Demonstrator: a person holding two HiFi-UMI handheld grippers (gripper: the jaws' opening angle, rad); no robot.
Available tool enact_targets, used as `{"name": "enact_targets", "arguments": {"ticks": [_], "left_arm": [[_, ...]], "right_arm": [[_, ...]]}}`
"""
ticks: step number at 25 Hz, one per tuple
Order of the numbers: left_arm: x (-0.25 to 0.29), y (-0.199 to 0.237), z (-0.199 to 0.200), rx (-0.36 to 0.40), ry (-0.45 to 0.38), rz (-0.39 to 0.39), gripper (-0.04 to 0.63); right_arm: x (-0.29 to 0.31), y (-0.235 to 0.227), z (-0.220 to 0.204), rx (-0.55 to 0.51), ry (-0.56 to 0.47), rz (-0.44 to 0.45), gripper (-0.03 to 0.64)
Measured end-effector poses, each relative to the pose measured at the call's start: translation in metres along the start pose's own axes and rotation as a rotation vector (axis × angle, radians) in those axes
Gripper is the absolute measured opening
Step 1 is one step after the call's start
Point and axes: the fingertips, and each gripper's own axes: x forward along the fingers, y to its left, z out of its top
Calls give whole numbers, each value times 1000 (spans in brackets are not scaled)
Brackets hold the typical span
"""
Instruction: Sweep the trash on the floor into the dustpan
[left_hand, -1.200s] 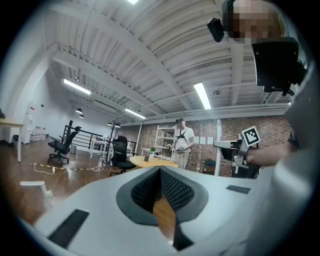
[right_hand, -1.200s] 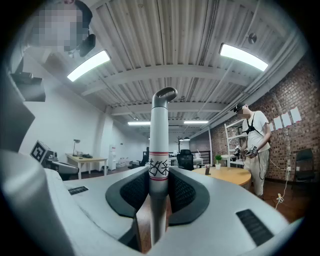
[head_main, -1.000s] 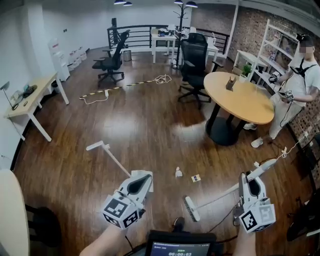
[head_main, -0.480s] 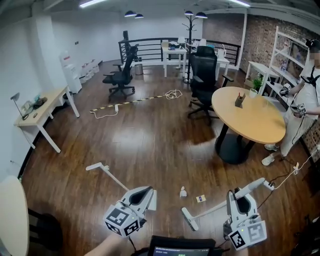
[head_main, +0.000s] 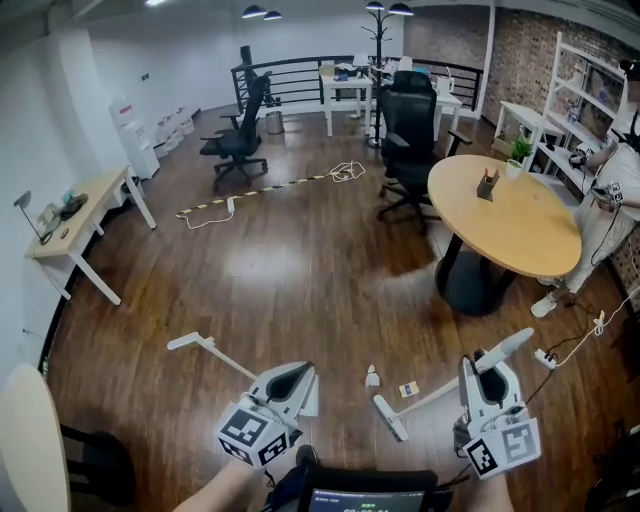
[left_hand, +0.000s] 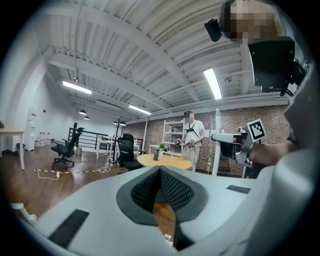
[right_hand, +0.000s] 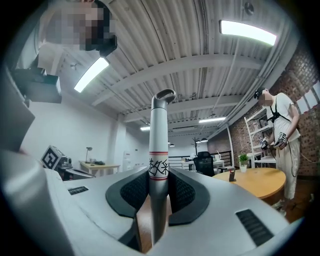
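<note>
My right gripper (head_main: 486, 378) is shut on the white broom handle (right_hand: 159, 131), which stands up between its pads. The broom head (head_main: 389, 418) rests on the wooden floor just below a crumpled white paper (head_main: 372, 376) and a small card (head_main: 408, 389). At the lower left, my left gripper (head_main: 291, 378) holds its jaws together (left_hand: 160, 186). The white dustpan (head_main: 306, 392) sits against it. The dustpan's long handle (head_main: 205, 347) runs off to the left. The grip point itself is hidden.
A round wooden table (head_main: 506, 226) stands to the right with a person (head_main: 612, 190) beyond it. Office chairs (head_main: 409, 128) and a floor cable (head_main: 346, 170) lie farther back. A desk (head_main: 76, 222) is at the left wall, and a power strip (head_main: 546, 356) near my right gripper.
The view has moved forward across the room. The broom head now lies closer to the paper and card. Both grippers keep their hold.
</note>
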Motion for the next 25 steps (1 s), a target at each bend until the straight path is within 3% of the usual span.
{"name": "enact_targets", "arguments": {"ticks": [6,15,25], "left_arm": [[8,73,8,-5,7,-58,15],[54,179,-24,-26,42,-126,15],[156,218,-70,-61,115,-80,15]], "right_arm": [[60,7,-18,-12,22,-95,109],[162,6,-73,-34,65,-199,109],[253,-63,-163,2,120,-154,109]]}}
